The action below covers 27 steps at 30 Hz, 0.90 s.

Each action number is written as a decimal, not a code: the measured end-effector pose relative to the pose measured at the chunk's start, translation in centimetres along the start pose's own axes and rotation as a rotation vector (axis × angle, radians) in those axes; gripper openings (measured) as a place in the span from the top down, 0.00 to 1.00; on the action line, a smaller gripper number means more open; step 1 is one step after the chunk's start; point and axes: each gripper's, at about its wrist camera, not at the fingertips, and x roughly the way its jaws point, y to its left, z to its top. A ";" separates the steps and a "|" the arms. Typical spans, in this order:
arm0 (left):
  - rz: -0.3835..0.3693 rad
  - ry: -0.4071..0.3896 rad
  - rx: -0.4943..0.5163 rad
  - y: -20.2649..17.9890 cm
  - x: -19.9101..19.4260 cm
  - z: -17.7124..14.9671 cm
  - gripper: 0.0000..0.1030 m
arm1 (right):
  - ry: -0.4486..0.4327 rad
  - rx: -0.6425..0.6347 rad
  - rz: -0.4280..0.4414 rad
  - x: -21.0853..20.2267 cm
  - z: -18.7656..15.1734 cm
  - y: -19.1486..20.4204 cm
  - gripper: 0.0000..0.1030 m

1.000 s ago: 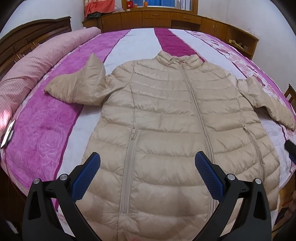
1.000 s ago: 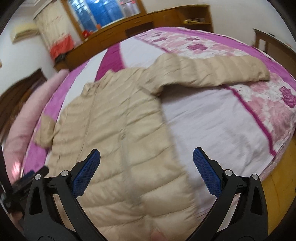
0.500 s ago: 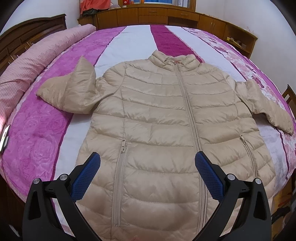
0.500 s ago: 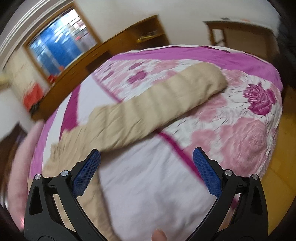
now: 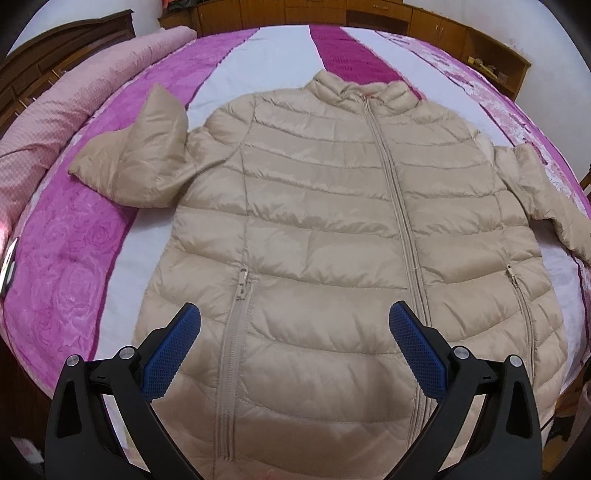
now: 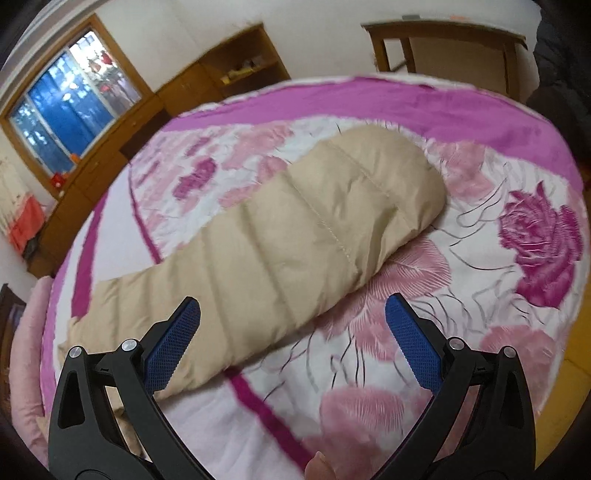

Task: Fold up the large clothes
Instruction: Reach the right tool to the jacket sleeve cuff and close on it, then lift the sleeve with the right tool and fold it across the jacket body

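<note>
A beige quilted puffer jacket point(image 5: 332, 221) lies front-up and zipped on the bed, collar at the far end. Its left sleeve point(image 5: 140, 162) is bent back on itself; the other sleeve point(image 5: 546, 199) runs off toward the right edge. My left gripper point(image 5: 295, 336) is open above the jacket's hem, holding nothing. In the right wrist view that right sleeve point(image 6: 295, 236) stretches across the flowered cover, cuff at the far right. My right gripper point(image 6: 291, 328) hovers open just above the sleeve's near part, not touching it.
The bed point(image 5: 66, 266) has a pink, white and magenta striped cover. A rolled pink quilt point(image 5: 66, 96) lies along its left side. Wooden cabinets point(image 5: 443, 26) line the far wall. A wooden chair point(image 6: 443, 48) and a window point(image 6: 70, 110) show beyond the bed.
My left gripper has drifted forward over the jacket's hem. My right gripper has swung right from the jacket body to the right sleeve and come closer to it. Both stay open.
</note>
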 end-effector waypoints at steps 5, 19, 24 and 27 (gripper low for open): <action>0.003 0.022 0.008 -0.6 1.0 0.0 0.05 | -0.005 0.008 0.032 2.1 0.7 -0.3 0.08; 0.019 0.027 0.037 -0.2 1.2 0.0 0.05 | -0.024 -0.016 0.121 0.1 1.2 -1.0 0.93; 0.034 0.015 0.030 0.4 0.9 -0.1 0.05 | -0.049 -0.069 0.206 -3.5 1.1 1.8 0.94; 0.034 0.005 0.027 0.8 0.4 -0.2 0.05 | -0.070 -0.124 0.243 -6.3 0.8 4.3 0.94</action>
